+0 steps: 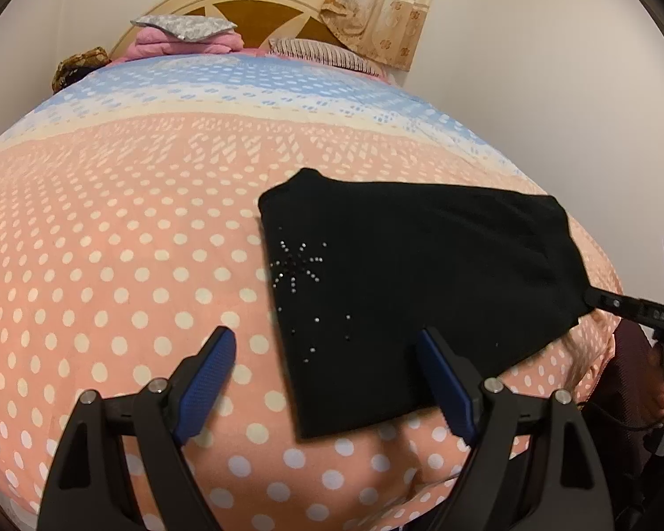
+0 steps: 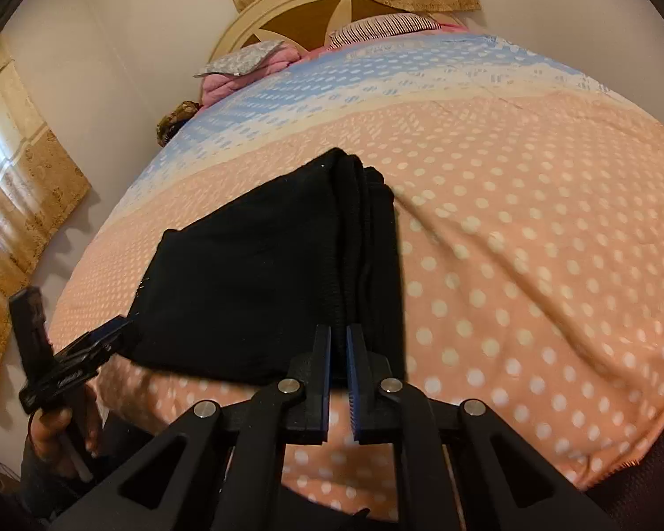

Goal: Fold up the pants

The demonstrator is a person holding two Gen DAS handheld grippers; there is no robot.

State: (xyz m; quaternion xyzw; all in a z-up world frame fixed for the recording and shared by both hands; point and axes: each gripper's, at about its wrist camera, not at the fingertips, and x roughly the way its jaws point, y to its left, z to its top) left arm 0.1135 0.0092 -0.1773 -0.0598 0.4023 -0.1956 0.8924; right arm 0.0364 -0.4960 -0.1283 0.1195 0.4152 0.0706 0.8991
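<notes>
In the left wrist view the black pants (image 1: pixel 411 283), already folded into a compact slab, lie on the polka-dot bedspread (image 1: pixel 124 239) toward 1 o'clock from the left gripper (image 1: pixel 327 380); its 2 blue-padded jaws stand wide apart and grasp nothing, though the slab's near corner reaches in between them without touching the pads; the slab's long axis runs from roughly 7 o'clock to 2 o'clock, and at 3 o'clock the right gripper (image 1: pixel 595 295) meets the cloth's far edge. In the right wrist view the right gripper (image 2: pixel 338 332) has its jaws drawn nearly together on the stacked, ribbed edge of the pants (image 2: pixel 252 274), which stretch away from 12 toward 10 o'clock; the left gripper (image 2: pixel 115 332) sits at 9 o'clock beside the opposite corner, held by a hand (image 2: pixel 57 438). By my reading, the right hand is the nearer and already engaged, so the next fold would likely carry this edge along the long axis toward the left.
</notes>
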